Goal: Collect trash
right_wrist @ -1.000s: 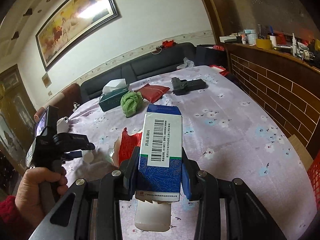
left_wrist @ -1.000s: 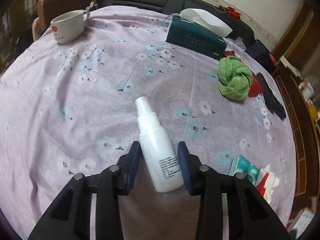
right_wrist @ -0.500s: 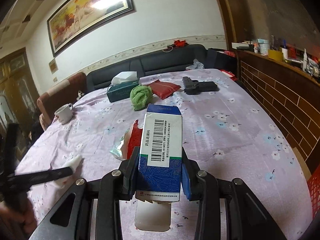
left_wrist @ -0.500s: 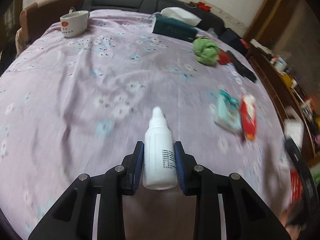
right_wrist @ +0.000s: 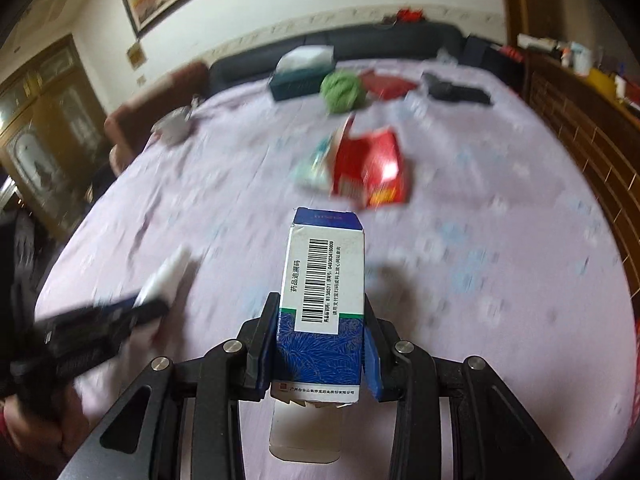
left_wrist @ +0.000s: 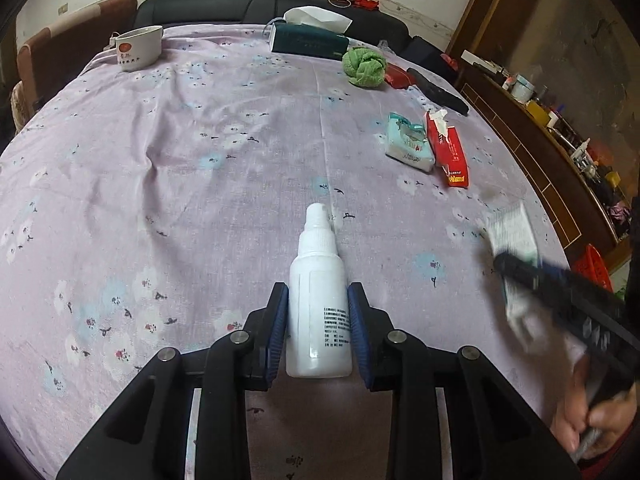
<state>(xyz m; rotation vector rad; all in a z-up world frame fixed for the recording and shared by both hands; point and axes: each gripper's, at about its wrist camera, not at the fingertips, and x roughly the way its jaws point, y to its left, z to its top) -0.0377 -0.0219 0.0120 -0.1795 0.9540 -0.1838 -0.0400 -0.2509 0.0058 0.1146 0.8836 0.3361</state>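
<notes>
My left gripper is shut on a white plastic spray bottle, held above the purple flowered tablecloth with its nozzle pointing away. My right gripper is shut on a blue and white medicine box with a barcode label facing up. In the left wrist view that box and the right gripper show blurred at the right edge, with a hand below. A red packet and a teal tissue pack lie together on the cloth.
At the far side stand a white cup, a dark green tissue box, a green cloth ball, a red pouch and a black object. A brick-fronted wooden counter runs along the right.
The left gripper closed on the bottle and lifted it, drawing back from the table. The right gripper, still holding the box, swung down toward the table near the left one.
</notes>
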